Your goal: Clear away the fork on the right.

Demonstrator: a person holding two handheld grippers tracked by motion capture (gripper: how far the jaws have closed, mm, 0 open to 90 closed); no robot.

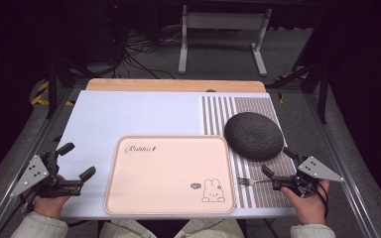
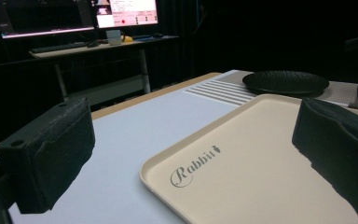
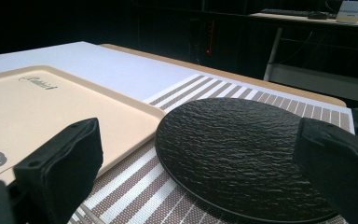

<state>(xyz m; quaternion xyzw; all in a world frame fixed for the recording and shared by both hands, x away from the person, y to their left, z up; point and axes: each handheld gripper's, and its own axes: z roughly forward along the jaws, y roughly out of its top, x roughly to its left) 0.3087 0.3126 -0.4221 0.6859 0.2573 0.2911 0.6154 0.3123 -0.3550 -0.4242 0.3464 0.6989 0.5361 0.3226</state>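
Dark floor surrounds your table (image 1: 129, 116), where the beige tray (image 1: 168, 173) sits lower centre, a black plate (image 1: 253, 135) on the striped mat (image 1: 265, 191) right of it, a fork (image 1: 250, 181) below. Your left gripper (image 1: 77, 161) and right gripper (image 1: 278, 162) both gape wide, empty.

You're in a lab-style recording room: black surroundings, loose cables (image 1: 139, 47) on grey floor, a metal stand (image 1: 223, 37) behind your table (image 1: 129, 114), lit monitors (image 2: 74, 14) and keyboard (image 2: 56, 46) on a side desk (image 2: 102, 44).
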